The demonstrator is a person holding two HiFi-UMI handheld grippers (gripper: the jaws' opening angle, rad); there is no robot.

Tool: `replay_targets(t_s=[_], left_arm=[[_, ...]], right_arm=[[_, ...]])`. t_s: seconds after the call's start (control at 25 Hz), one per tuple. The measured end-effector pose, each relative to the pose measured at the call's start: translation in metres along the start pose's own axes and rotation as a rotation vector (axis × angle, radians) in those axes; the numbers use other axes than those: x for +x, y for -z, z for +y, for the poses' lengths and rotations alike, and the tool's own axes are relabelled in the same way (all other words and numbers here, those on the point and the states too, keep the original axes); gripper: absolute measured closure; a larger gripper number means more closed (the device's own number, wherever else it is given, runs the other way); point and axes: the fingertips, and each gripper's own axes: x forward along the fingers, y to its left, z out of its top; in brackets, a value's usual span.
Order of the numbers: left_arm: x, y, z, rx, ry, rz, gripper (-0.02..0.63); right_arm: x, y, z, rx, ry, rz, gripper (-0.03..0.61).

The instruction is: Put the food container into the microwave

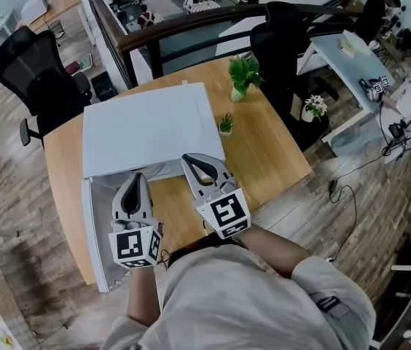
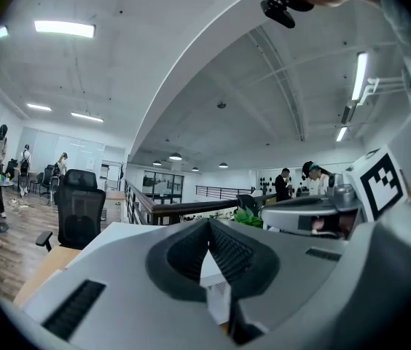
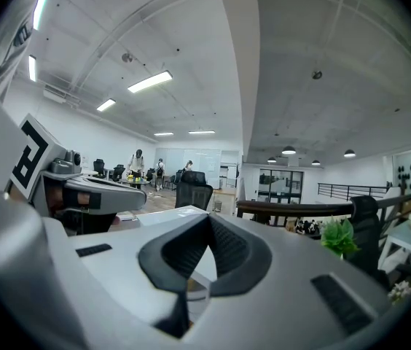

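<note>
A white microwave [image 1: 151,126] stands on the wooden table [image 1: 264,159], seen from above. Its door [image 1: 92,232] looks swung out toward me at the left. I see no food container in any view. My left gripper [image 1: 137,183] is held level in front of the microwave's left part, jaws shut with nothing between them [image 2: 209,228]. Beside it, my right gripper [image 1: 194,163] points at the microwave's front right, also shut and empty [image 3: 209,221]. Each gripper shows in the other's view: the right gripper [image 2: 315,217], the left gripper [image 3: 81,188].
A leafy potted plant [image 1: 243,75] stands at the table's far edge and a tiny one [image 1: 225,125] next to the microwave's right side. Black office chairs [image 1: 38,71] [image 1: 282,42] flank the table. A railing [image 1: 191,24] runs behind it.
</note>
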Motion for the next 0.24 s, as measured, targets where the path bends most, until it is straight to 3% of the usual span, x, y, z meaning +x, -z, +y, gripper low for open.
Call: replay_targets(t_s=[0.24], left_arm=[[-0.0006,0.0024,0.0008,-0.001,-0.001,0.005,0.601]], right_arm=[[-0.0004,-0.0006,-0.0005,0.003,0.005,-0.002,0.575]])
